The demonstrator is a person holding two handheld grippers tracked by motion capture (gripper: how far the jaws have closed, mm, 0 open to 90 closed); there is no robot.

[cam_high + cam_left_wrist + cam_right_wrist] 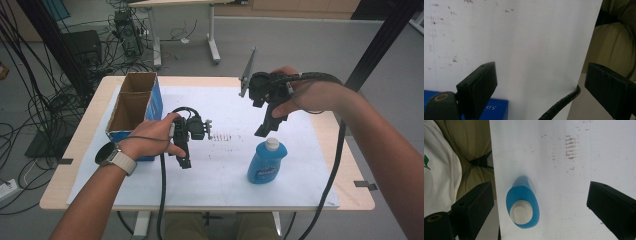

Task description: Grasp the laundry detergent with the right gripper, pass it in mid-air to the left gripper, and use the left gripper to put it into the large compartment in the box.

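Blue bottle (267, 161) stands upright on the white sheet (220, 170) that covers the worktop (95, 107), low and right of the middle in the high view. It is a squat, see-through blue bottle with a white cap and a label on its front. The right tongs (264, 131) hang just above its cap, wide apart, with nothing between them. If they come down a bit off to one side, I think a tip could bump the cap and knock the bottle over. Its sides look smooth, so it could also slip in a weak grip. The left tongs (184, 162) are wide apart too, holding nothing, beside the cardboard box (134, 107) at left.
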